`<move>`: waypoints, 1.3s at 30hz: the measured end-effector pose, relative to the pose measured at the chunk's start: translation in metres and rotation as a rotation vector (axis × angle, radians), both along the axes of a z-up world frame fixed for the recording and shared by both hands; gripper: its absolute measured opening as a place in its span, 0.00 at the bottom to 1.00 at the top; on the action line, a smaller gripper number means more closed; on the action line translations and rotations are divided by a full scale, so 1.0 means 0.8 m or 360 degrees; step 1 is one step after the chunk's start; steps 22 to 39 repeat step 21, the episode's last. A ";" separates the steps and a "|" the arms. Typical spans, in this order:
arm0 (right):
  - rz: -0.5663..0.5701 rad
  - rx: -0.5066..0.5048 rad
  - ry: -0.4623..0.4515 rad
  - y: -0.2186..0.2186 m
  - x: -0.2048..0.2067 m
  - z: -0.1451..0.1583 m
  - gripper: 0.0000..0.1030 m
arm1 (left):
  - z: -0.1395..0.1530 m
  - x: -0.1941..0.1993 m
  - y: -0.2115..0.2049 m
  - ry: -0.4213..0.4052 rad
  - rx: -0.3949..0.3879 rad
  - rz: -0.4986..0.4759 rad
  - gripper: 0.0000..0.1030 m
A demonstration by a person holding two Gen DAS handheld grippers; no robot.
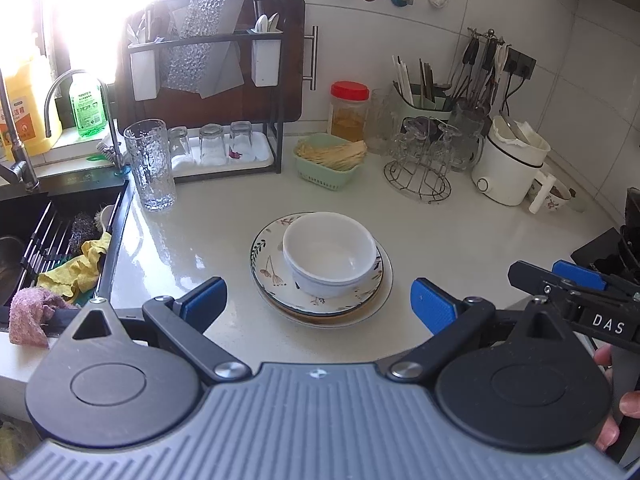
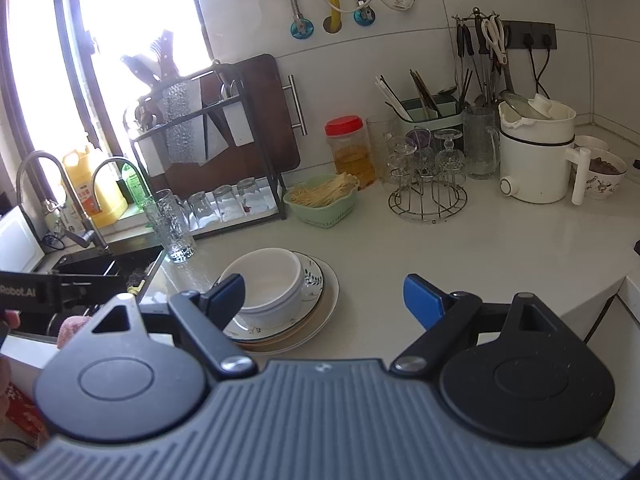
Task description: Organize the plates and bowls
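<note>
Right now your left gripper [image 1: 318, 300] hangs over the near edge of the crockery stack with its jaws wide apart and nothing between them, and your right gripper [image 2: 324, 298] sits just to the stack's right, jaws equally spread and empty. The stack stands on the white countertop [image 1: 460, 240], between the sink [image 1: 60, 216] and the wire glass stand [image 1: 418, 180]: white bowls [image 1: 330, 256] nested inside one another rest on a floral plate [image 1: 276, 276], which lies on at least one brownish plate and a plain white plate [image 1: 382, 300] at the bottom.

If the step in hand is lifting the bowls off the plates, bring one finger inside the bowl wall and the other outside, close on the rim firmly and lift straight up; judging by the glaze, the rim will be slippery, so a tilted pull could drag the floral plate along. Steadying the plates with the other gripper would probably help.

As for contents, the top bowl looks empty and clean. The green basket [image 1: 326, 164] holds a heap of pale thin sticks, the red-lidded jar [image 1: 349, 112] something amber, and the tall textured glass [image 1: 150, 164] looks empty. A yellow cloth [image 1: 80, 268] lies in the sink.
</note>
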State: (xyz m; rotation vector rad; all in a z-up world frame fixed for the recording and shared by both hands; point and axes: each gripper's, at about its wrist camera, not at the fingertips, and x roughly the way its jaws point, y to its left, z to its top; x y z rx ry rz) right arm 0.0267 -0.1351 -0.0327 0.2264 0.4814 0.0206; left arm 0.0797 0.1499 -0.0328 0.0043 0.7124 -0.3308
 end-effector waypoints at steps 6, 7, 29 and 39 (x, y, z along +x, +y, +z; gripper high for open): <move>0.0013 -0.0025 -0.0006 -0.002 -0.001 0.000 0.85 | 0.001 0.000 -0.002 -0.0024 -0.0004 -0.0003 0.97; 0.0007 -0.0029 -0.0003 -0.002 -0.001 0.000 0.85 | 0.001 0.000 -0.003 -0.0026 -0.0005 -0.0009 0.97; 0.0044 -0.0043 -0.0002 0.008 0.007 0.000 0.85 | 0.001 0.004 0.015 -0.0029 -0.0006 0.0051 0.97; 0.0044 -0.0043 -0.0002 0.008 0.007 0.000 0.85 | 0.001 0.004 0.015 -0.0029 -0.0006 0.0051 0.97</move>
